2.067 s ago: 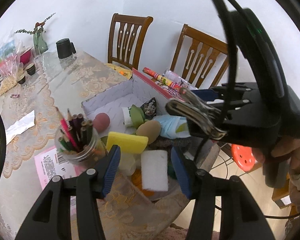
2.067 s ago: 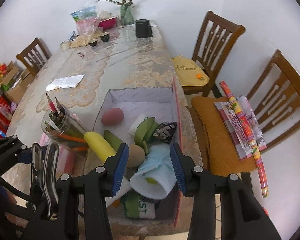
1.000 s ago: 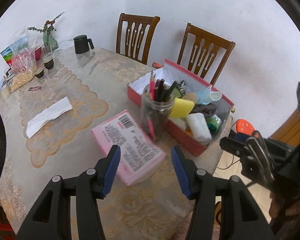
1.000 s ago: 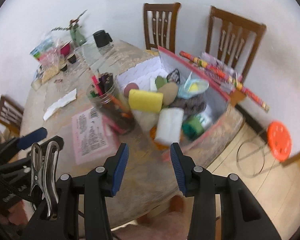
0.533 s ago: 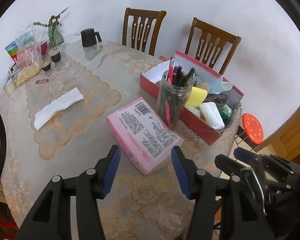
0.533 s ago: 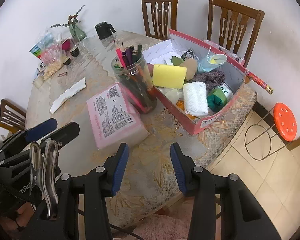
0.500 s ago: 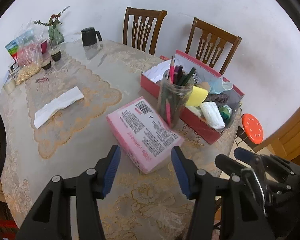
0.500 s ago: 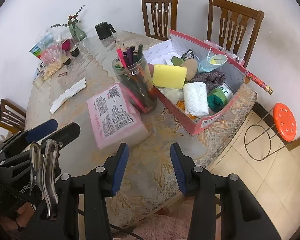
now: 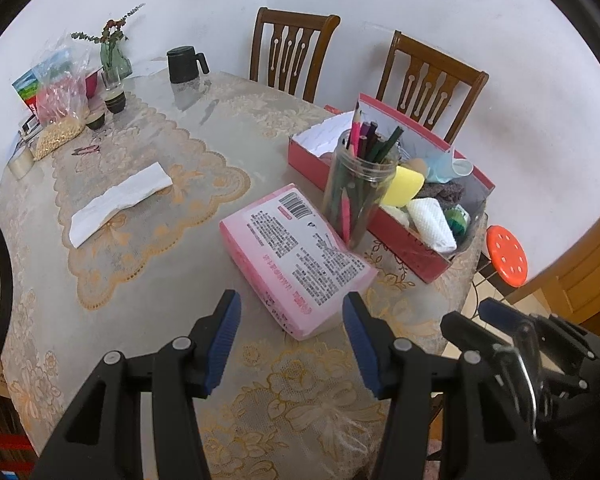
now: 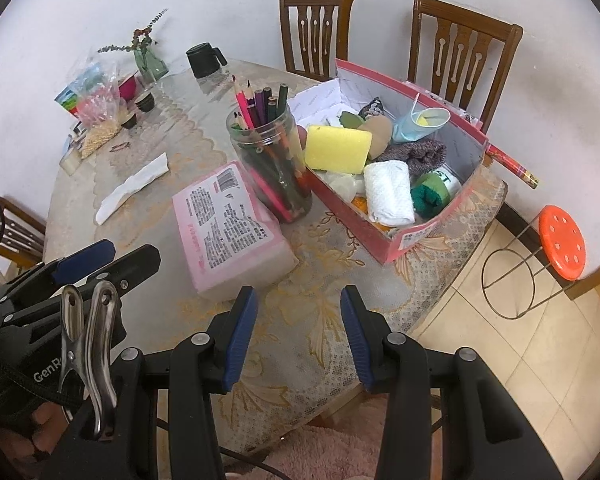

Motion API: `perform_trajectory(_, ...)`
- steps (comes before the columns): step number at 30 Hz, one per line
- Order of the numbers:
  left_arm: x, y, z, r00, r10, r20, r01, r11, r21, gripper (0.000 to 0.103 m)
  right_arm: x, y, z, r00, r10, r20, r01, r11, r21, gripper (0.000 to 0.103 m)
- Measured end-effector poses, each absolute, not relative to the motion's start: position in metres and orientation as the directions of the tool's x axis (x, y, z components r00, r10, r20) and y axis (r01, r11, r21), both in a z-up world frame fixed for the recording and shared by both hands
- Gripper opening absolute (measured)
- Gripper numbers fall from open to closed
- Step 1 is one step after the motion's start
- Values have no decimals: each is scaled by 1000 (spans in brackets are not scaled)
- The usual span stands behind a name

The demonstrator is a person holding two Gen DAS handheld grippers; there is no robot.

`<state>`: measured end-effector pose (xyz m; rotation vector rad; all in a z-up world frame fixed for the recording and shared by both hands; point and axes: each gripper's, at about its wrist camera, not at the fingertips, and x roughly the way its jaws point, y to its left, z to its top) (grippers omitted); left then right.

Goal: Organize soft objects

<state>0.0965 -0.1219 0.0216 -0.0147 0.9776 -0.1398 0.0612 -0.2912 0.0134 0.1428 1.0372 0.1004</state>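
Note:
A red cardboard box (image 10: 416,236) (image 9: 396,236) stands at the table's right edge and holds soft things: a yellow sponge (image 10: 337,149) (image 9: 403,190), a rolled white towel (image 10: 389,193) (image 9: 431,221), a grey knit cloth (image 10: 418,152), a green roll (image 10: 436,189) and a blue mask (image 10: 420,123). My left gripper (image 9: 291,338) is open and empty above the table, near the pink pack. My right gripper (image 10: 299,330) is open and empty above the table's front edge, well short of the box.
A pink tissue pack (image 9: 296,256) (image 10: 228,220) lies before a jar of coloured pencils (image 10: 270,160) (image 9: 358,184). A white folded cloth (image 9: 118,200), black mug (image 9: 182,65), vase, bags and small cups stand at the far left. Two wooden chairs (image 10: 456,48) stand behind; an orange stool (image 10: 560,248) right.
Both grippers have drawn back from over the box to the table's near side over the last two seconds. In the last half second almost nothing has moved. Both stay open and empty.

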Motion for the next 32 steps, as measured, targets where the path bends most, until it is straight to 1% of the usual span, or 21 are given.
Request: perform_trajectory(32,99,-121,20,543,-128,-830,103,991,-86,56,62,-291,13,496,126,-859,-13,990,137,44)
